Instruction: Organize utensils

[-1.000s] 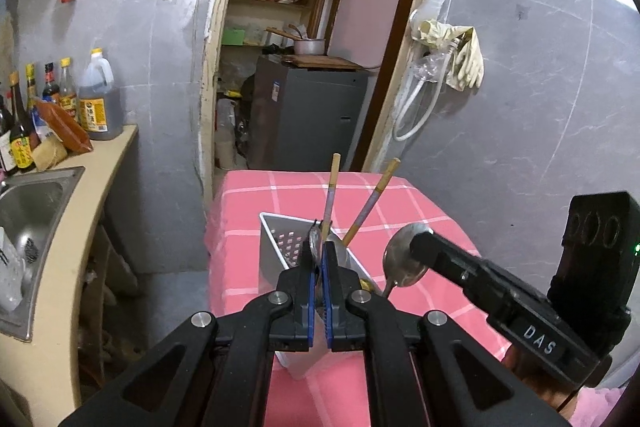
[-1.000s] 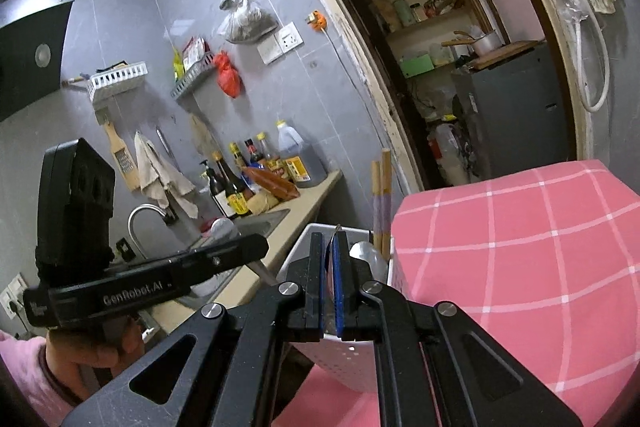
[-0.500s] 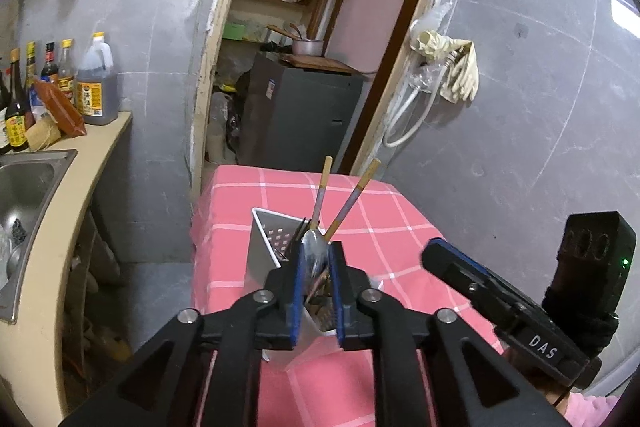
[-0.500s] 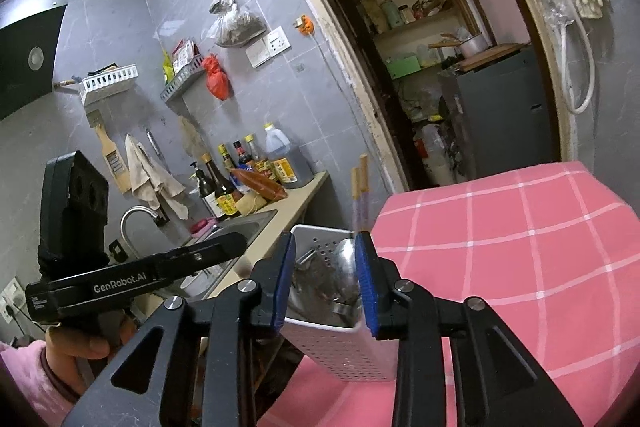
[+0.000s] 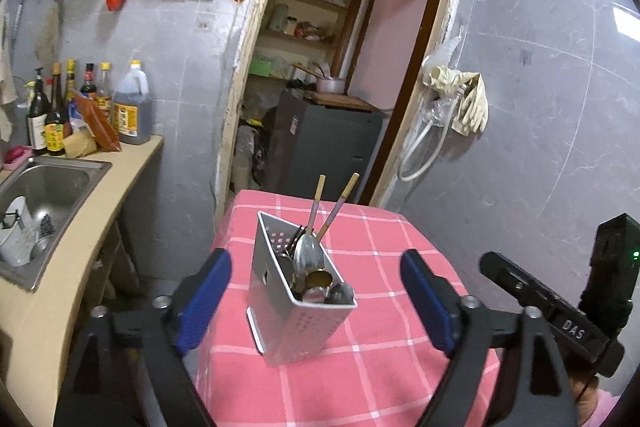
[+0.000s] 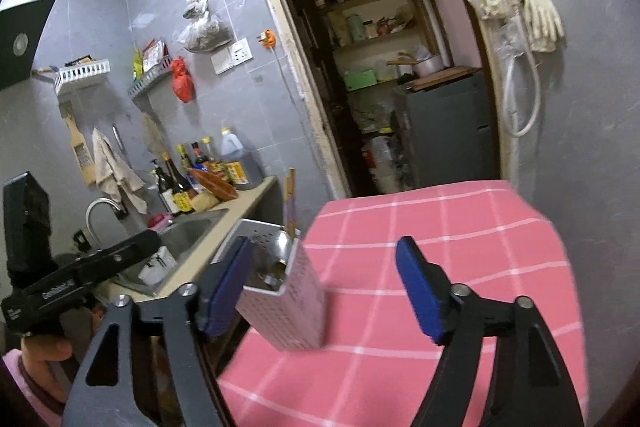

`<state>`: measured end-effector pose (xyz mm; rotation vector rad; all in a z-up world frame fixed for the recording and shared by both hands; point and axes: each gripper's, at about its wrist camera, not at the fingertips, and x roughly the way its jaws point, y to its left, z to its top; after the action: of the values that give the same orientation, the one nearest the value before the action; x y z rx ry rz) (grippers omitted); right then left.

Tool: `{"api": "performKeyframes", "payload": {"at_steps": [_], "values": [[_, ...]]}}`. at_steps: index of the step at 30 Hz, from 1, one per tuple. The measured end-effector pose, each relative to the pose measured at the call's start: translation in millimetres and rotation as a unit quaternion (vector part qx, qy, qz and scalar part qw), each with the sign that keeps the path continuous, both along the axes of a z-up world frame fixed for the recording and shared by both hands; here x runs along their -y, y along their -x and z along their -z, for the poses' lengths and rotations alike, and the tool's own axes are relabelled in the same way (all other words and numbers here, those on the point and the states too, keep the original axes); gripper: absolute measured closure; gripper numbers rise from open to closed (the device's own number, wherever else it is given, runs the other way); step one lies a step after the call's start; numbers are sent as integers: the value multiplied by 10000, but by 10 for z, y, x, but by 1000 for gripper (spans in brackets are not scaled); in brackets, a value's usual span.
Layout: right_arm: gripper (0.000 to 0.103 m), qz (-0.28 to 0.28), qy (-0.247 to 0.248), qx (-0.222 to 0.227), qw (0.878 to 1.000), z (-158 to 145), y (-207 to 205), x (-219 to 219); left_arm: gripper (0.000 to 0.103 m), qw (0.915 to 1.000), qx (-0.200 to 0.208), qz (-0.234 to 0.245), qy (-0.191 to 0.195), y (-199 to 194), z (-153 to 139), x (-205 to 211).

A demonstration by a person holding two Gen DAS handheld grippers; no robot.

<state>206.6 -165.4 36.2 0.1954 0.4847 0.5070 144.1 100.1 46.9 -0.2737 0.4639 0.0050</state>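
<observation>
A perforated metal utensil holder [image 5: 298, 311] stands on the pink checked tablecloth [image 5: 384, 359]. It holds several metal spoons [image 5: 308, 255] and two chopsticks [image 5: 334, 201]. My left gripper [image 5: 316, 301] is open wide and empty, back from the holder with its jaws either side of it in view. The right gripper's body [image 5: 552, 311] shows at the right edge. In the right wrist view the holder [image 6: 286, 301] sits at the table's left edge, and my right gripper [image 6: 324, 287] is open wide and empty. The left gripper's body [image 6: 76, 279] shows at the left.
A beige counter [image 5: 80, 227] with a steel sink [image 5: 44, 195] and several sauce bottles [image 5: 84, 107] runs along the left. A doorway [image 5: 320, 95] with shelves and a grey cabinet lies behind the table. Rubber gloves [image 5: 464, 99] hang on the right wall.
Both grippers went from shut to wide open and drew back from the holder. The spoons they held now stand in the holder.
</observation>
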Motion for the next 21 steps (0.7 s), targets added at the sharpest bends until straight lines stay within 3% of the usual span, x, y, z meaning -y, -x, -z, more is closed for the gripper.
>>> {"api": "performKeyframes", "payload": {"at_steps": [3, 9, 21], "values": [[17, 222, 202, 132, 9995, -65, 179, 148, 3, 9997, 164, -165, -79, 201, 7, 73], [3, 556, 374, 357, 9971, -177, 539, 437, 1, 9990, 281, -272, -197, 575, 25, 217], [2, 818, 575, 410, 9941, -216, 1162, 870, 1, 9979, 210, -390, -473, 1103, 116, 554]]}}
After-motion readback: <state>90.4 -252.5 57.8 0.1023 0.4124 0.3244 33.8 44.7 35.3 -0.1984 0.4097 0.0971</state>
